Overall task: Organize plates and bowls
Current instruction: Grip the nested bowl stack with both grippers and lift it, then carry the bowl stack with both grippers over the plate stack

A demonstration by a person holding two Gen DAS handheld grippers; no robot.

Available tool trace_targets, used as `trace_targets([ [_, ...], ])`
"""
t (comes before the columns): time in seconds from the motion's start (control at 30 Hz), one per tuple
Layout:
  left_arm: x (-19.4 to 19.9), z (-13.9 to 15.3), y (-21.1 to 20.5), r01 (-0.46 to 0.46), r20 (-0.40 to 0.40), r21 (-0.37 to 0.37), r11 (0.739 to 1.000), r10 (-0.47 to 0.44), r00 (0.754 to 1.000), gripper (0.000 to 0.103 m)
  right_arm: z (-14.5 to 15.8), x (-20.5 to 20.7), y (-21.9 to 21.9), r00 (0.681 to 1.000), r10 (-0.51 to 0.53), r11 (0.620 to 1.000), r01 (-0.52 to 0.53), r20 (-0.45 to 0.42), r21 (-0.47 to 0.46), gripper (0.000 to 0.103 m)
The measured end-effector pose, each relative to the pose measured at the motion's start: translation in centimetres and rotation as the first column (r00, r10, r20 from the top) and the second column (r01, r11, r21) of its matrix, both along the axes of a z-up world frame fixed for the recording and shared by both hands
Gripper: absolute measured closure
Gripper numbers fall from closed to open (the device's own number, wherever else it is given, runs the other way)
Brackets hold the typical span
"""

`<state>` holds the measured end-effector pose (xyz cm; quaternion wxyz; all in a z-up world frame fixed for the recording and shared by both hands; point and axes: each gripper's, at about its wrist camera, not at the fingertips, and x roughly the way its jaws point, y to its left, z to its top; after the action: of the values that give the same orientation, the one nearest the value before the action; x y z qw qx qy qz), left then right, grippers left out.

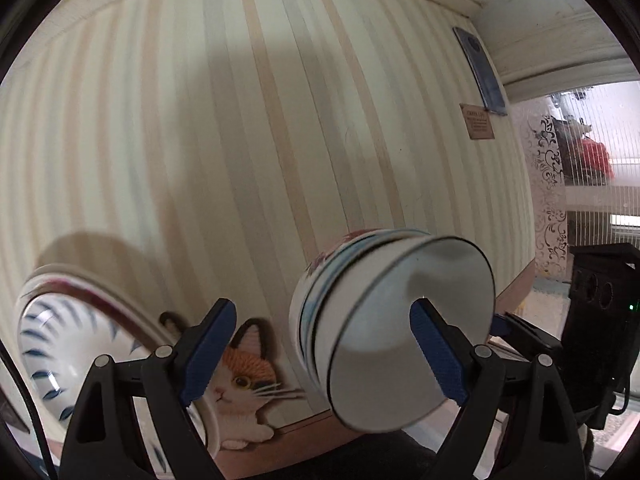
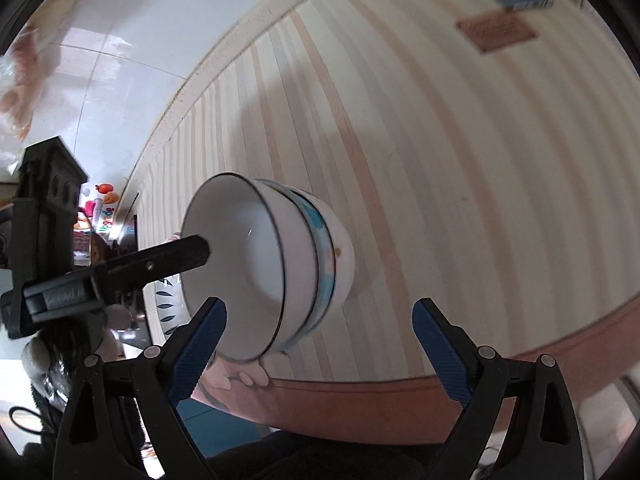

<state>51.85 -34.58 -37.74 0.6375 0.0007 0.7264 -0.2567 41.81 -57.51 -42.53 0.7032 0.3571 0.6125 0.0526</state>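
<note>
Three nested bowls (image 1: pixel 400 332) stand on the striped tablecloth (image 1: pixel 280 160); the top one is white with a dark rim. My left gripper (image 1: pixel 320 356) is open, its right-hand pad in front of the top bowl's mouth and its left-hand pad over the cloth. A plate with blue strokes (image 1: pixel 68 344) lies to the left on another with a reddish rim. In the right wrist view my right gripper (image 2: pixel 320 344) is open just short of the bowls (image 2: pixel 280 264), nothing between its pads. One left gripper finger (image 2: pixel 168 258) reaches to the bowl's rim there. The plate (image 2: pixel 166 300) shows behind it.
A cat picture (image 1: pixel 244 384) is printed on the cloth near the brown-trimmed table edge (image 2: pixel 380 404). A small brown card (image 1: pixel 478 122) and a blue flat object (image 1: pixel 484 72) lie at the far end. The right gripper's black body (image 1: pixel 592 320) is beyond the bowls.
</note>
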Motion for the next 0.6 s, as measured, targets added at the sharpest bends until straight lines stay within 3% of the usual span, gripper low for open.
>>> trace_targets([
  [0.03, 0.1, -0.4, -0.1, 0.006, -0.010, -0.002, 1.000, -0.006, 1.000, 0.015, -0.4, 0.2, 0.0, 1.000, -0.001, 1.000, 0.001, -0.001, 0.009, 0.007],
  [0.13, 0.3, -1.6, -0.4, 0.021, -0.049, -0.014, 1.000, -0.021, 0.999, 0.029, -1.7, 1.1, 0.2, 1.000, -0.001, 0.999, 0.002, -0.012, 0.032, 0.007],
  [0.2, 0.3, -2.3, -0.4, 0.027, -0.069, -0.014, 1.000, -0.028, 0.997, 0.039, -2.6, 1.9, 0.4, 1.000, 0.005, 0.999, -0.004, -0.018, 0.051, 0.014],
  [0.33, 0.5, -3.1, -0.2, 0.006, -0.105, -0.067, 0.998, -0.013, 0.994, 0.040, -4.4, 3.1, 1.0, 0.998, 0.024, 0.997, -0.020, -0.053, 0.072, 0.032],
  [0.4, 0.4, -3.4, -0.1, -0.023, -0.140, -0.110, 0.994, 0.007, 0.990, 0.047, -5.2, 3.4, 1.3, 0.997, 0.027, 0.995, -0.021, -0.069, 0.094, 0.038],
  [0.6, 0.0, -2.9, -0.5, -0.032, -0.117, -0.088, 0.996, 0.022, 0.993, 0.047, -6.1, 3.6, 1.6, 0.997, 0.000, 0.988, 0.012, -0.074, 0.152, 0.039],
])
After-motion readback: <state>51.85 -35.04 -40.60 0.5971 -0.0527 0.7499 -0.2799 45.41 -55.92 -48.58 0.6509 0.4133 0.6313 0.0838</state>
